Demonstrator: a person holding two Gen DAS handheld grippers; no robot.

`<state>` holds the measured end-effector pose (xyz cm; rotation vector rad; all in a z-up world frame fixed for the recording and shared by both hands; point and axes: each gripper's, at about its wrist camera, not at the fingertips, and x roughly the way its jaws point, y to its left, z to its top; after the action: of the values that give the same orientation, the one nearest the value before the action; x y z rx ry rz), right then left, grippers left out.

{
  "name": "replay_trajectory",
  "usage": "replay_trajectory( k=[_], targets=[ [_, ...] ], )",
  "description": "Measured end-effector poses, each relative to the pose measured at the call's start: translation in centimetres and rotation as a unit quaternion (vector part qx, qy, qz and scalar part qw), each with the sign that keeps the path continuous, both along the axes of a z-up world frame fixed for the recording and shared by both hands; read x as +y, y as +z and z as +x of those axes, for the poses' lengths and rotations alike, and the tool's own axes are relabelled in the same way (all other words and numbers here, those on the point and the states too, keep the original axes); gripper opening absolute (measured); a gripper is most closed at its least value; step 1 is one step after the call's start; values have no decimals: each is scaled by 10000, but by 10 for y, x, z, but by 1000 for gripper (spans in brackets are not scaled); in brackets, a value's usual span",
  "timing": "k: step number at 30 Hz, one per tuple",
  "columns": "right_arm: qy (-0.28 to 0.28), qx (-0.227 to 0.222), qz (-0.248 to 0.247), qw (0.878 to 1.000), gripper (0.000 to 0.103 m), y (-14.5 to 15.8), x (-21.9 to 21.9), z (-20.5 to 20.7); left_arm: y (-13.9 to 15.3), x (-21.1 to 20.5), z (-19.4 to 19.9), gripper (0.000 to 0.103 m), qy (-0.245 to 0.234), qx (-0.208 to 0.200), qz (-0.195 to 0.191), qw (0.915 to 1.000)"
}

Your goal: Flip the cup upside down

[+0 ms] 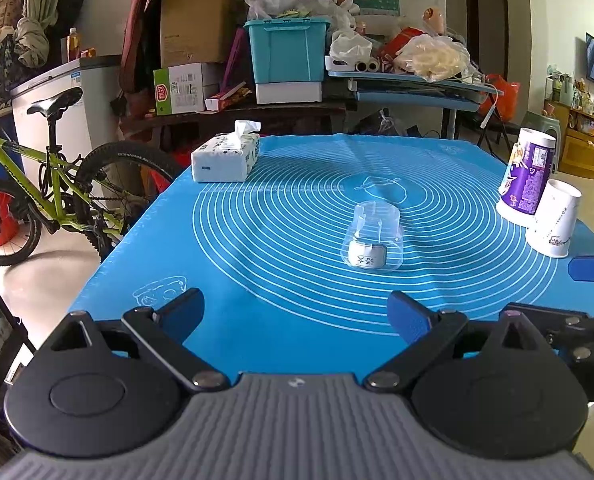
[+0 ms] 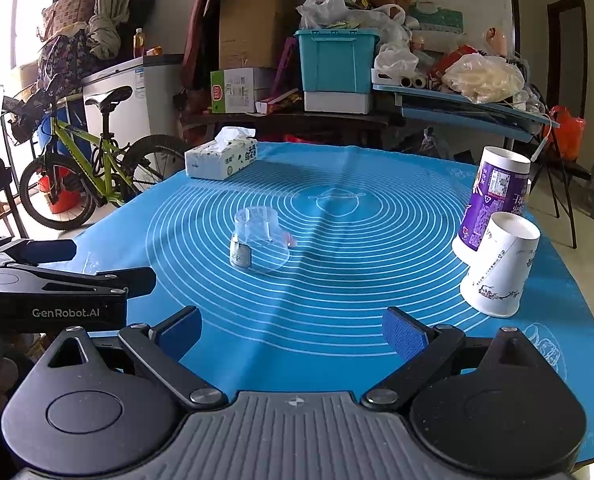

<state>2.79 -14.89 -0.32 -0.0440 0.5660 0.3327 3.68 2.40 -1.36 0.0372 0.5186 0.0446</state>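
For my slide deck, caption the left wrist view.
Open left gripper faces a clear cup mouth-down on the blue mat.

- You have bare mat (image 1: 281, 240) on every side of the clear cup (image 1: 372, 240).
- Two paper cups (image 2: 497, 268) crowd your right edge; a tissue box (image 1: 225, 157) sits far left.

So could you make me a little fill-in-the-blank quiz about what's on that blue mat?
1. The clear cup stands with its wide mouth facing ____.
2. The tissue box sits near the mat's far ____ corner.
3. The white paper cup stands beside a taller ____ cup.
4. Both the left gripper and the right gripper hold ____.

Missing words: down; left; purple; nothing
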Motion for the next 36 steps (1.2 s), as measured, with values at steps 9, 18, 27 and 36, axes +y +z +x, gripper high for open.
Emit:
replay_trajectory(
  k=[9,18,27,36],
  targets=[
    [-4,2,9,10000,98,0,1,0,0,0,0,97,1,6,-1,10000],
    [-6,6,15,10000,98,0,0,0,0,0,0,97,3,4,1,10000],
    [-12,11,24,10000,98,-1,0,1,0,1,0,97,0,7,0,10000],
    [10,39,52,10000,98,-2,-1,1,0,1,1,97,2,6,-1,10000]
  ],
)
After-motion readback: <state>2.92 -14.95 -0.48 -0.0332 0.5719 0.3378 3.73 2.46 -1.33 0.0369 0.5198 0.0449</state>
